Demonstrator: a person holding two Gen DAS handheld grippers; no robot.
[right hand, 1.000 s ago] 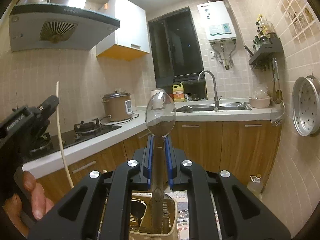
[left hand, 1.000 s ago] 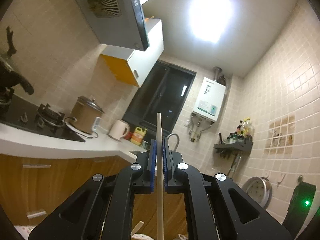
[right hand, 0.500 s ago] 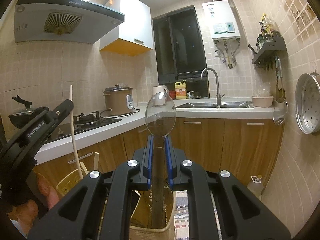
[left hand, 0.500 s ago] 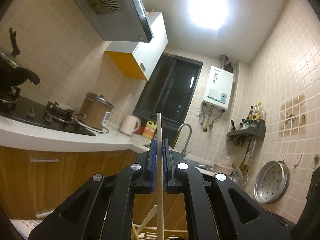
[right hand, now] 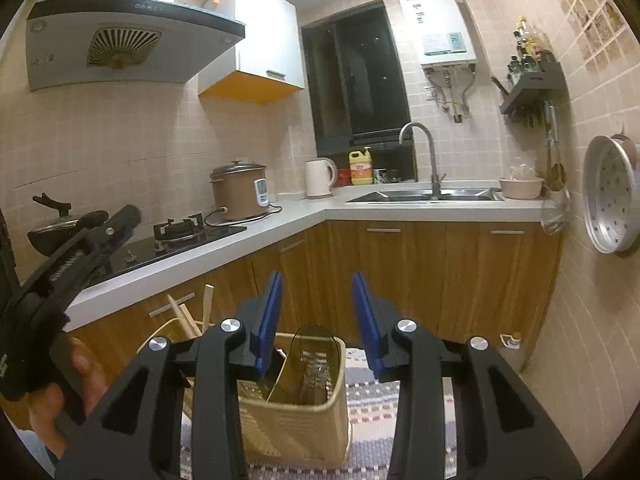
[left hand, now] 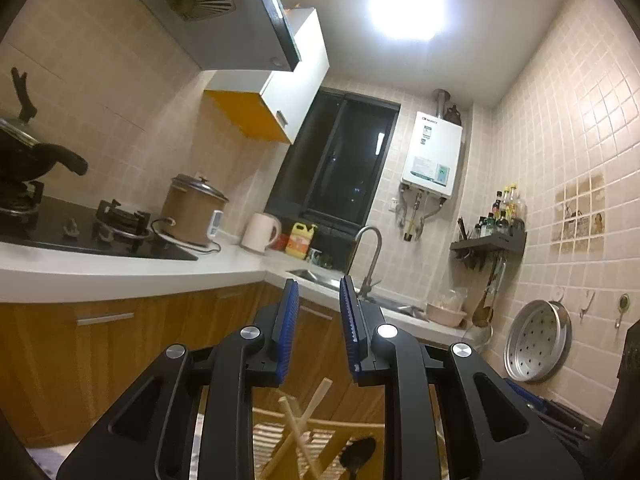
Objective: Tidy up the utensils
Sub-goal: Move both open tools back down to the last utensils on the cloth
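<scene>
A tan woven utensil basket [right hand: 296,424] stands low in the right wrist view. A clear plastic spoon [right hand: 314,350] stands in its right compartment, bowl up. Several wooden chopsticks [right hand: 188,314] stick out of its left compartment. My right gripper [right hand: 316,316] is open and empty just above the spoon. My left gripper [left hand: 318,324] is open and empty above the basket [left hand: 344,426], where crossed chopsticks [left hand: 298,428] and a dark spoon [left hand: 356,454] lie. The left gripper also shows at the left of the right wrist view [right hand: 116,224], held by a hand.
A white L-shaped counter [right hand: 280,216] with wooden cabinets runs behind the basket. On it are a gas hob [right hand: 180,232], a rice cooker [right hand: 240,190], a kettle [right hand: 320,178] and a sink [right hand: 424,196]. A steamer tray [right hand: 610,194] hangs on the right wall. A patterned mat [right hand: 372,400] lies under the basket.
Both grippers have opened. The chopstick has dropped from the left gripper into the basket. The clear spoon has dropped from the right gripper into the basket.
</scene>
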